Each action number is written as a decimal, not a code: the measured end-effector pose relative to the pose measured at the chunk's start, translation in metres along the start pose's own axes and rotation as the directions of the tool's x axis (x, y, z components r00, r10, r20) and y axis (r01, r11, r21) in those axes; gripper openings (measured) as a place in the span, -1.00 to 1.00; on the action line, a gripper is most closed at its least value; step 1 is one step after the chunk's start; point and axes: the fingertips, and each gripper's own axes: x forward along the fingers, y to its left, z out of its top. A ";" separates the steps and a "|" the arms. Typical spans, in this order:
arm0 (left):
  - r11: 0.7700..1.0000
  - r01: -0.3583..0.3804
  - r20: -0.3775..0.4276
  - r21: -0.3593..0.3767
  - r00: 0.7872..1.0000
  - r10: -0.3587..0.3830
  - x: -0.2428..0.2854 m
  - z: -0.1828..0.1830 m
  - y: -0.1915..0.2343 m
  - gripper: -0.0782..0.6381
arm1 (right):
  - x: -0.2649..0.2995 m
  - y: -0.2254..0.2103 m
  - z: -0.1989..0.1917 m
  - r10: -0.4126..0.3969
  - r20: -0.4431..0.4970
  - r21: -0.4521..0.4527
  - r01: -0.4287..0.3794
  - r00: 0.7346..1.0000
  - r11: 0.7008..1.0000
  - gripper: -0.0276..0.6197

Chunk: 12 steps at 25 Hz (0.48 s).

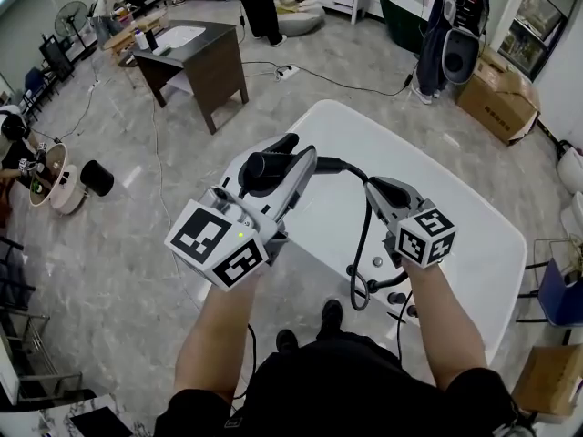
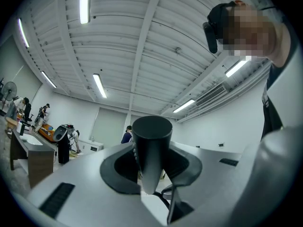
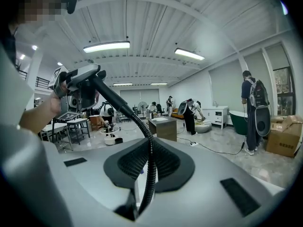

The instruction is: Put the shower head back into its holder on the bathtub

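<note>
Your left tool (image 1: 294, 151) gripped the shower head (image 2: 151, 145), your right tool (image 1: 383, 189) pinched the hose (image 3: 150, 174) — a hard pull could have tugged the head loose.

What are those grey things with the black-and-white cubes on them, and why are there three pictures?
They are grippers: big two-jawed tongs that a person holds, one in each hand. The cubes are part of them. The head view comes from a camera on the person's head, looking down at a white bathtub. The other two pictures come from a small camera riding on each gripper. The left gripper is clamped on the black shower head. The right gripper is clamped on its black hose.
</note>
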 end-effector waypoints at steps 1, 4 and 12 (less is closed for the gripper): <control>1.000 -0.003 0.005 0.003 1.000 0.003 0.002 0.002 0.002 -0.43 | 0.002 -0.001 0.001 0.005 0.002 -0.001 -0.005 1.000 1.000 -0.78; 1.000 -0.014 0.027 0.017 1.000 0.013 0.009 0.011 0.006 -0.43 | 0.010 -0.004 0.007 0.022 0.009 -0.003 -0.022 1.000 1.000 -0.78; 0.999 -0.025 0.040 0.047 0.999 0.023 0.021 0.021 0.013 -0.44 | 0.027 -0.001 0.031 0.092 0.065 -0.030 -0.090 0.994 0.995 -0.87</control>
